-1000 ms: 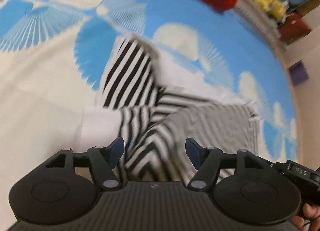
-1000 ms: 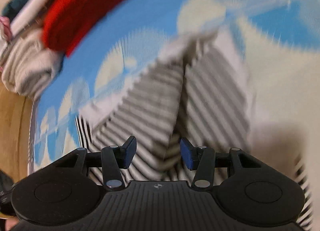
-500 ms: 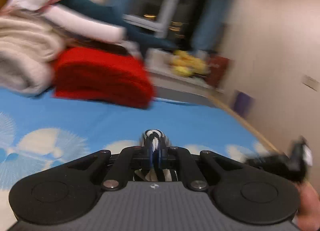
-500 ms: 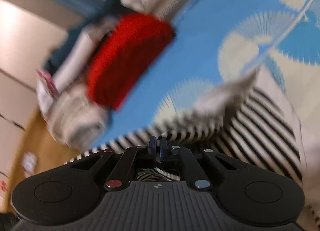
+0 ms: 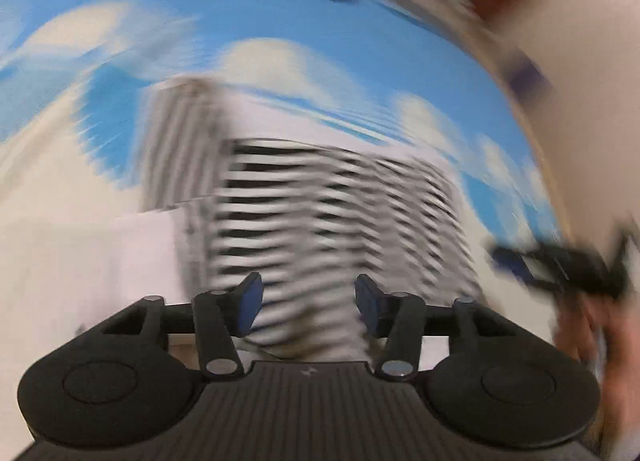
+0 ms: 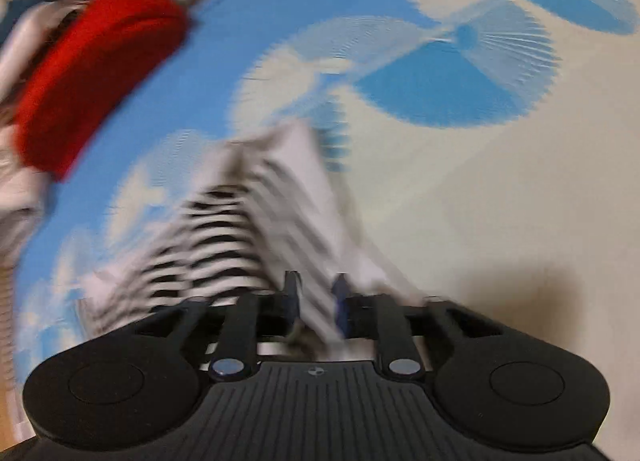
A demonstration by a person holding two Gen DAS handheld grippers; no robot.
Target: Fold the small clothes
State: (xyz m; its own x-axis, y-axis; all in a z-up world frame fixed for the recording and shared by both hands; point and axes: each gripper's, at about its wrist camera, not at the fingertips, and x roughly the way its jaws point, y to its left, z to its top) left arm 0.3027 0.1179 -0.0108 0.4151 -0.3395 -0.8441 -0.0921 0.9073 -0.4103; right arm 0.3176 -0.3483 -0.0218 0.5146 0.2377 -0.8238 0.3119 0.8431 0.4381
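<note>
Left wrist view shows my left gripper (image 5: 307, 303) spread wide above the striped garment (image 5: 328, 213), which lies on the blue-and-cream sheet (image 5: 248, 13). My right gripper (image 6: 316, 303) has a narrow gap, striped cloth showing between its fingers; grip unclear through blur. A red blanket (image 6: 96, 69) sits beyond.

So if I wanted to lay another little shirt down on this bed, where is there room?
The cream stretch of bedspread on the right of the striped garment lies bare, as does the blue band between the garment and the red folded blanket. It is crowded at the far edge, where blankets pile up, and around both grippers, which are over the stripes.
</note>
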